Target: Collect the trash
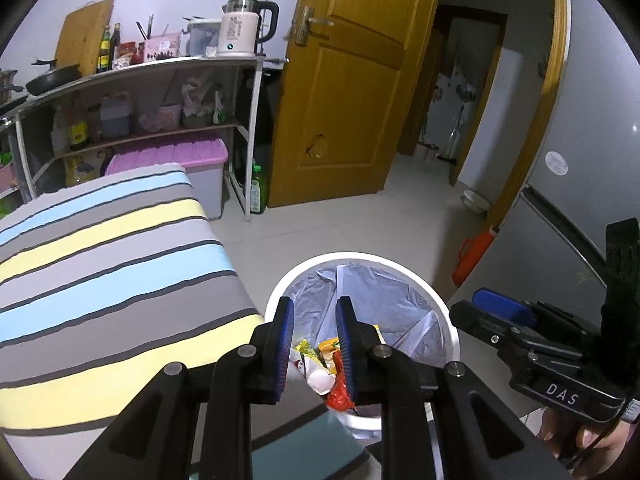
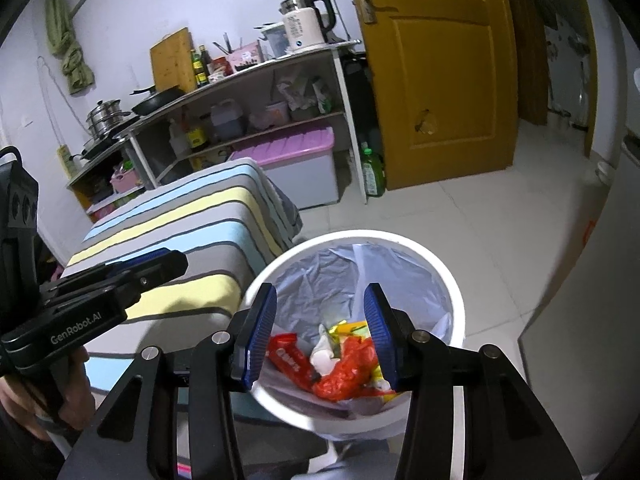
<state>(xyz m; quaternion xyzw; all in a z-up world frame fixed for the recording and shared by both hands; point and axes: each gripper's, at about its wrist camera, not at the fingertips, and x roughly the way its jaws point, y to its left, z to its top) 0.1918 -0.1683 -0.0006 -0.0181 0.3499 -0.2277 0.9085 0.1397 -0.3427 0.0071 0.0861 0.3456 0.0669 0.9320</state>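
Trash in bin — partly hidden by 2 empty claws.

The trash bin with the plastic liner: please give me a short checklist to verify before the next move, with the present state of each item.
1. Left gripper holds nothing: ok, its jaws stand apart with only the bin seen between them.
2. Right gripper holds nothing: ok, jaws wide apart and empty.
3. Trash is inside the trash bin: ok, wrappers and a red bag lie at the bottom.
4. Liner sits over the rim: cannot tell all around; the far side looks covered.
5. Striped table is free of trash: ok for the visible part; its near edge is hidden behind the grippers.
6. Floor around the bin: ok where visible.
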